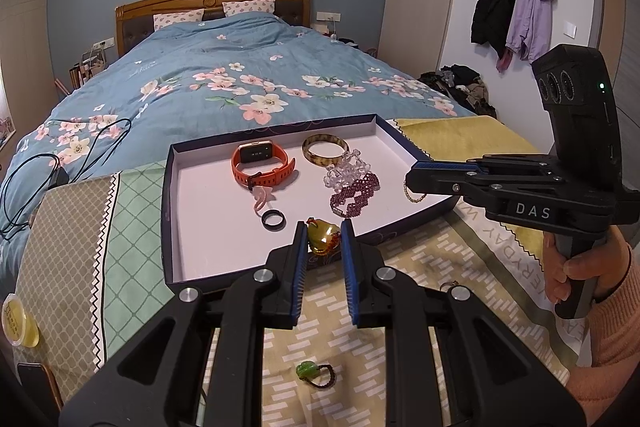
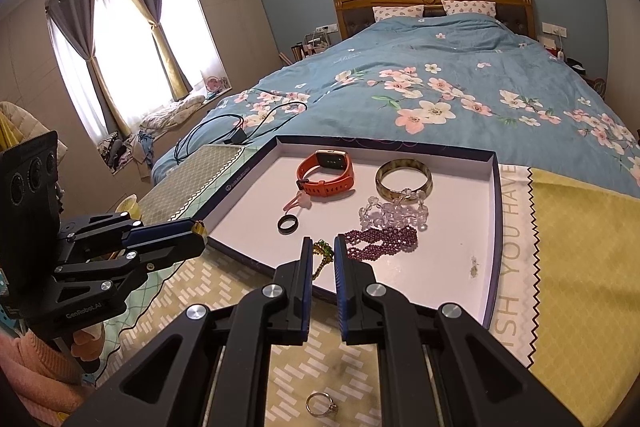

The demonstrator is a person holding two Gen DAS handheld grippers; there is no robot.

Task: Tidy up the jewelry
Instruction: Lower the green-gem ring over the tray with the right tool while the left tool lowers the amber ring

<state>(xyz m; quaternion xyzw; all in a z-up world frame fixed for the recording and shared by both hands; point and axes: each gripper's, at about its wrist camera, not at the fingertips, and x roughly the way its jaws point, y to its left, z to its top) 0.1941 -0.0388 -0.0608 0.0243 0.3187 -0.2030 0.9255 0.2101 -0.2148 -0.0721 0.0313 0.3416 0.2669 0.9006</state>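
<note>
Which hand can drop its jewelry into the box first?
Probably the right. The gold chain in the right gripper seems to hang just inside the box, while the amber pendant in the left gripper is only at the rim.

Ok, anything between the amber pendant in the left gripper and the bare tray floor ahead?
Nothing visible. The amber pendant in the left gripper hangs at the tray's near wall; black ring lies ahead-left, purple bracelet ahead-right, bare floor between. Right gripper with its gold chain is aside.
</note>
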